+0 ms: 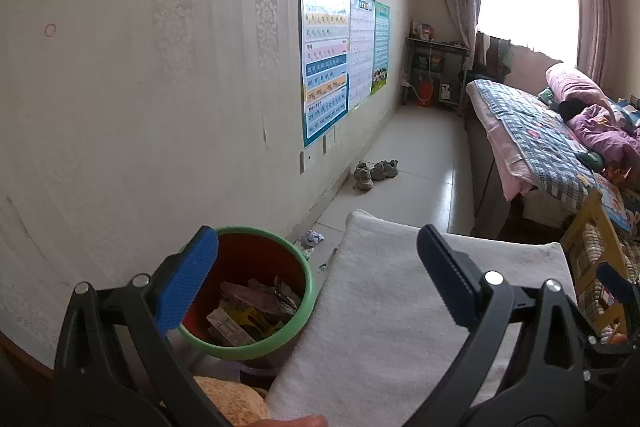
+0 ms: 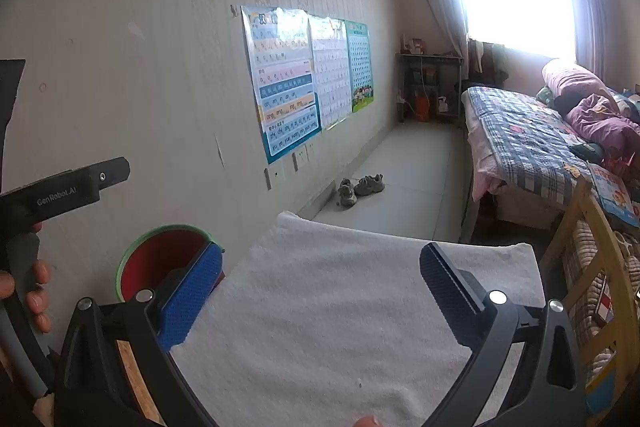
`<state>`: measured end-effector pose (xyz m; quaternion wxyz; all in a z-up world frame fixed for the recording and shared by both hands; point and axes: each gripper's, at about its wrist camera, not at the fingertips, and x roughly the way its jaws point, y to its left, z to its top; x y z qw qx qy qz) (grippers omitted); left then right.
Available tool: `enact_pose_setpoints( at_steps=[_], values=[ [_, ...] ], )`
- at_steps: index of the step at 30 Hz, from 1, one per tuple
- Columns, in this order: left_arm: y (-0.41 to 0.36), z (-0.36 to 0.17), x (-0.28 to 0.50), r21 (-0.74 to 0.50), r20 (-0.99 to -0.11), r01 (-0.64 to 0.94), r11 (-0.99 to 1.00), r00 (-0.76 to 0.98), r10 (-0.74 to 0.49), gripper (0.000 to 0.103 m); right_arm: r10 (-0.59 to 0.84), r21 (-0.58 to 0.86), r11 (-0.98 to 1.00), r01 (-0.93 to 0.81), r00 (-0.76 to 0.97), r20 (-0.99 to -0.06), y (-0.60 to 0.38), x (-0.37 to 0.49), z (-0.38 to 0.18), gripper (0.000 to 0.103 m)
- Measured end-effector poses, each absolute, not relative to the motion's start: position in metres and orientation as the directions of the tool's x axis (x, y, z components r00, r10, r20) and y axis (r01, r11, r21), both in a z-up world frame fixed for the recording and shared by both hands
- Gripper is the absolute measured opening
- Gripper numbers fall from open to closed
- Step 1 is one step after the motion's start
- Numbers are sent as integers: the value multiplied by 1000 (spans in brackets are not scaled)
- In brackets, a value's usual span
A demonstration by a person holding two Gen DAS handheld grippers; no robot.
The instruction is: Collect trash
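Both grippers hover over a worktop (image 1: 400, 307) covered with a white towel, and neither carries anything. The left gripper (image 1: 318, 277) has its fingers spread wide and released, and the right gripper (image 2: 322, 287) is just as wide apart with only bare towel between its pads. In the right wrist view, a hand (image 2: 28, 287) grips the handle of the left tool at the left edge.

The bin (image 1: 256, 291), red inside with a green rim, stands upright on the floor beside the wall, just left of the worktop's edge. Its mouth faces up, which suits dropping things in from above. It already holds a heap of wrappers (image 1: 252, 311) and flattened cartons, lying at mixed angles with no common direction.

On the floor (image 1: 416, 163) just beyond the bin, near the foot of the wall, lies a crumpled scrap (image 1: 313, 238), roughly ball-shaped, so it has no clear long axis. A smaller bit (image 1: 324, 266) lies close by, too small to tell which way it runs. Judging from this, the loose pieces on the floor are what remains to pick up, and the released fingers look ready for that. A pair of shoes (image 1: 376, 173) sits farther along the wall.
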<state>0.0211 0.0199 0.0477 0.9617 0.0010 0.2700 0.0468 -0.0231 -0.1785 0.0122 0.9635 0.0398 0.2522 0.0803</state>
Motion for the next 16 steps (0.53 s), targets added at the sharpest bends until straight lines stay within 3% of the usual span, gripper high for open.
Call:
enact_pose_setpoints(
  at_steps=[11, 16],
  values=[
    [23, 38, 24, 22, -552, -81, 996, 830, 79, 98, 155, 125, 987, -103, 822, -548, -193, -18, -16, 96],
    [29, 27, 29, 43, -579, -104, 994, 808, 109, 98, 30, 90, 995, 36, 770, -638, -238, -3, -69, 96]
  ],
)
